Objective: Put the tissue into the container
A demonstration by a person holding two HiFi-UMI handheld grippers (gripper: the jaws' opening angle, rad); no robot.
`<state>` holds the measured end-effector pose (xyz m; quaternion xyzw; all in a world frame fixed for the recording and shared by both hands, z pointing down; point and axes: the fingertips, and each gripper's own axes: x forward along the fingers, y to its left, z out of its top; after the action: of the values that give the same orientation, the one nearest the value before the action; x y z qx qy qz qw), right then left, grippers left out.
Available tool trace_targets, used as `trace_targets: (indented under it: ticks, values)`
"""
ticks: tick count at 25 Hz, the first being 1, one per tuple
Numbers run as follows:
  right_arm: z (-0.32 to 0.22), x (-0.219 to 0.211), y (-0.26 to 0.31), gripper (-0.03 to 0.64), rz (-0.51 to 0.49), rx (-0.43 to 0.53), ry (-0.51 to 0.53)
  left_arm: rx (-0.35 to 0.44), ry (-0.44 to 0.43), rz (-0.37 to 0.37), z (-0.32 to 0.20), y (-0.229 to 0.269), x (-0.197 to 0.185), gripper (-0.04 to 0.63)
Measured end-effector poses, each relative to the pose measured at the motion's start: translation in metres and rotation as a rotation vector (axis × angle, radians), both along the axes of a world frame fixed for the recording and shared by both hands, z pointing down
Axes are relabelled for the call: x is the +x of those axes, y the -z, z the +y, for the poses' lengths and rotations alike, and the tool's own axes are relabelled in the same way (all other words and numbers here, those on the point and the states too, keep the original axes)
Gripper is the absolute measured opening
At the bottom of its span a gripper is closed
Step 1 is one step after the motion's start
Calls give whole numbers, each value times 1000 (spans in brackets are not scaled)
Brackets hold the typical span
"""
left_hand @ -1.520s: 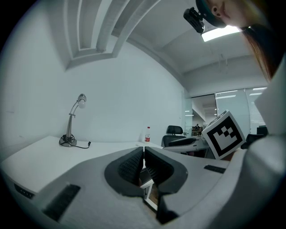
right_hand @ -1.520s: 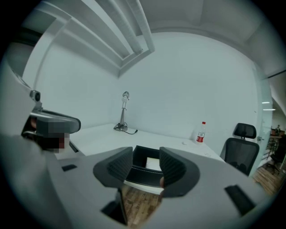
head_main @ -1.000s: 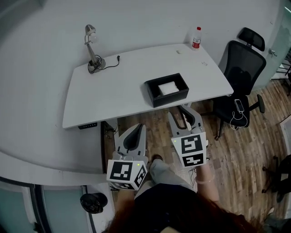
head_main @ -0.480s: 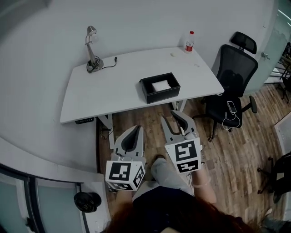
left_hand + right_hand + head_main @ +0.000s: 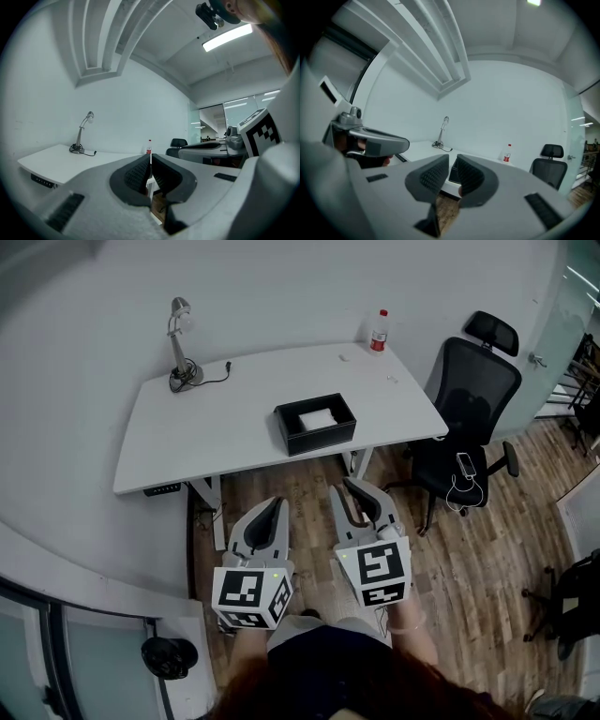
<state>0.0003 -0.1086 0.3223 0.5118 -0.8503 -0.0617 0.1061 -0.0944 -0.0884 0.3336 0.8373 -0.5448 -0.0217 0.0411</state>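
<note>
left fingers (image 5: 133,174): clenched; the ribbed pads meet with only a hairline slit between them and nothing caught there.
right fingers (image 5: 433,177): closing; a narrow gap shows between the pads, with nothing in it.
left gripper (image 5: 273,508): held low in front of the person over the wood floor (image 5: 450,559), short of the desk, with its jaws pointing toward the desk.
right gripper (image 5: 356,489): just beside the left gripper and a little nearer the desk, also over the floor and apart from everything on the desk.
tissue (image 5: 317,417): white and folded, lying flat inside the container, touched by neither gripper.
container (image 5: 323,439): black, rectangular, open-topped box standing near the desk's front edge, right of the desk's middle.
desk (image 5: 216,418): white top set against the pale wall.
desk lamp (image 5: 184,378): silver, upright at the far left corner of the desk, with a dark cord trailing beside its base.
bottle (image 5: 378,330): clear with a red label and cap, upright at the far right corner, well apart from the container.
office chair (image 5: 464,395): black, with a headrest, standing at the right end of the desk.
</note>
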Motion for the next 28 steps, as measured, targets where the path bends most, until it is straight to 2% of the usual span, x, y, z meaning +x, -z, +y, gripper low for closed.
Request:
trace_targets:
  ticks: [12, 19, 28]
  values:
    - [41, 52, 11, 20, -80, 17, 35, -9, 27, -13, 35, 0, 55, 32]
    - [81, 66, 15, 20, -150, 32, 120, -10, 63, -23, 69, 0, 72, 32]
    - [116, 93, 15, 20, -166, 28, 94, -27, 64, -56, 111, -2, 98, 32]
